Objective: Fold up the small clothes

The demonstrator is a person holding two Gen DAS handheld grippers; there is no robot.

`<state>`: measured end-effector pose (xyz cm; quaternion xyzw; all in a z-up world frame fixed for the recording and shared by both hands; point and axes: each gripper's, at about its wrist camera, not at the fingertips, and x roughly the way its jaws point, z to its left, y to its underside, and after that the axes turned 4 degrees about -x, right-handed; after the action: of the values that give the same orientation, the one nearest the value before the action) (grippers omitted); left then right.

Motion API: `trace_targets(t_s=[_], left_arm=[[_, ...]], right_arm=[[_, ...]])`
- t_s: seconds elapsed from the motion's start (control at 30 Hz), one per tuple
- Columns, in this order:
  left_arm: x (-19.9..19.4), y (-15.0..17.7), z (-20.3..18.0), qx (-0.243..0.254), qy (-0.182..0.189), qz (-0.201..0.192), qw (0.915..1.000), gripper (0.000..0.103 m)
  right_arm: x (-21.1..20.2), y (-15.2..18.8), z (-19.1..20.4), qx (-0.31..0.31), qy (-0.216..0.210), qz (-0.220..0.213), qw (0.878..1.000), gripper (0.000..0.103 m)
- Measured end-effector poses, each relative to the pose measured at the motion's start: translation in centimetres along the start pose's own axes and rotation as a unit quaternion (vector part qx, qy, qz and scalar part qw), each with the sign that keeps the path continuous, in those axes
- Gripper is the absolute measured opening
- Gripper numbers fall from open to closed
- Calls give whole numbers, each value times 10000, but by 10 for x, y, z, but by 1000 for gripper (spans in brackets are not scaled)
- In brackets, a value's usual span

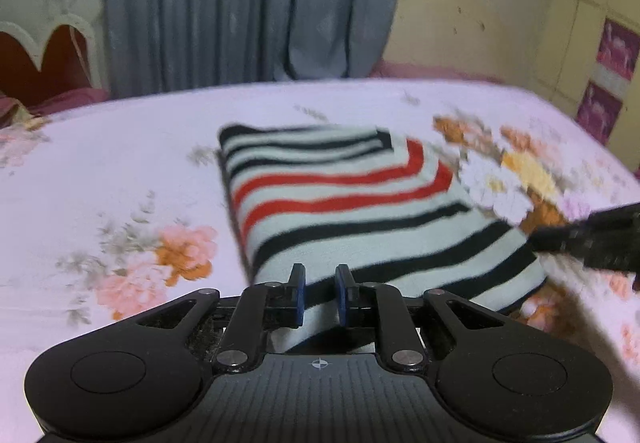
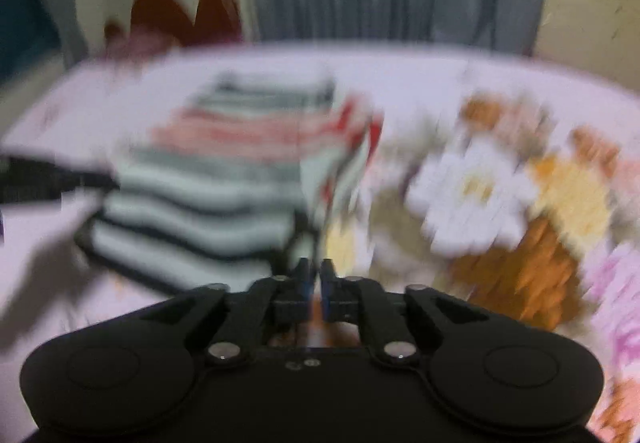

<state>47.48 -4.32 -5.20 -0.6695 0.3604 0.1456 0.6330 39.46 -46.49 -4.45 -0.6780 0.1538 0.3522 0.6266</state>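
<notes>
Fingers (image 1: 298,295) apart over striped cloth (image 1: 360,211), floral bedsheet (image 1: 120,171).

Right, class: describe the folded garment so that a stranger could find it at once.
Start at the bed with the pink floral sheet, in front of the grey curtain. In its middle lies a folded striped garment. Only it has bands: pale grey with black and red stripes, not flowers.

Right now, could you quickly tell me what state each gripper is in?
Left gripper: open, fingers straddling the near edge of the striped garment, not clamped.
Right gripper: nearly shut, apparently holding nothing; the view is blurred.
</notes>
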Motion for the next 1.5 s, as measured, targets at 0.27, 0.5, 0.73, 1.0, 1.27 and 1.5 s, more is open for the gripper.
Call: trace_targets(t_s=[0.27,0.5,0.73,1.0,1.27,1.5], left_arm=[[13,19,15,-354,-370,411,9978,16],[-1,18,16,-433,-514,149,9976,16],[-6,17,-11,-203,-175,162,9995,16],[10,20,-18,-164,-447,427,9980,16],[36,-15,-12,-232,-735,154,9969,45],[73,-29,-16,-60,-994,497,9938,51]], right_arm=[[22,-13,-11,887,-615,232,9939,5],[35,-2,-9,883,-330,702,9931,7],[15,-13,3,254,-271,136,9992,4],[39,-1,1,201,-136,686,9973,0],[31,-42,-5,291,-55,-290,9991,6],[92,-51,-1,35,-98,439,9990,5]])
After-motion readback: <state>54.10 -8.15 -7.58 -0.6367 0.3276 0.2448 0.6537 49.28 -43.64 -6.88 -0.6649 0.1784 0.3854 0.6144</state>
